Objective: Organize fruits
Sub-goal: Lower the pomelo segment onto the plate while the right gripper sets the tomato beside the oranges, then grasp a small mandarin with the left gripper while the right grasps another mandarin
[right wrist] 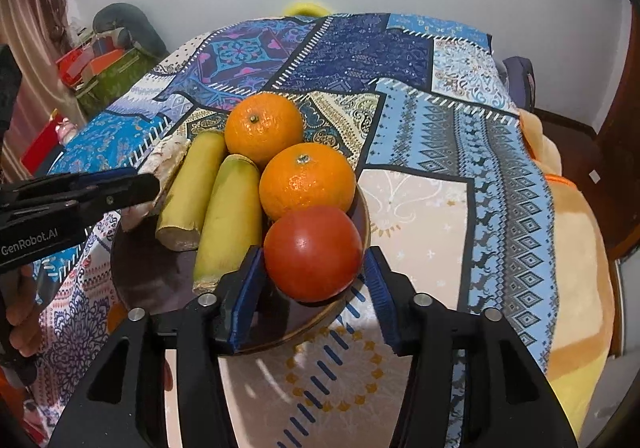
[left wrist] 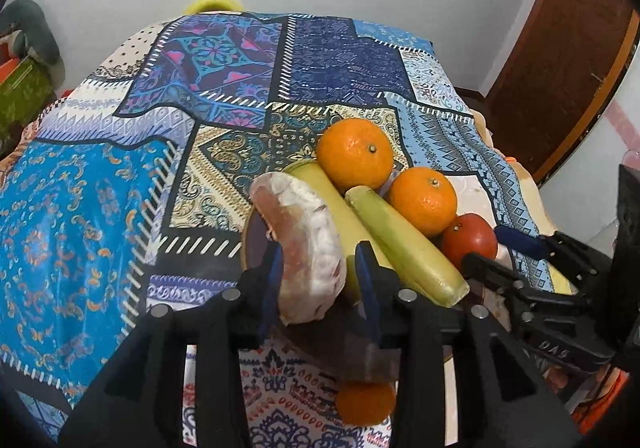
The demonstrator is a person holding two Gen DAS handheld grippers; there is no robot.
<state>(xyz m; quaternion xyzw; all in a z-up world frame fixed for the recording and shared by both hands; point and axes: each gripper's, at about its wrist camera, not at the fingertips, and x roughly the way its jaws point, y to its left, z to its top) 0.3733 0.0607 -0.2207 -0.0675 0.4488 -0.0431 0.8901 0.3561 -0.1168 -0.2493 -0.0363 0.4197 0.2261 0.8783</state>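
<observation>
The left gripper holds a brown-and-white cut piece between its fingers, over the left side of the dark plate. The right gripper is open, its fingers on both sides of the red tomato at the near right of the plate. Two oranges and two yellow-green stalks lie on the plate, which stands on the patterned cloth.

Orange below left gripper's fingers: top hid by plate. Pale root piece btwn fingers covers plate rim. Right wrist view: same piece mostly hid behind left gripper; tomato hides rim btwn right fingers.
</observation>
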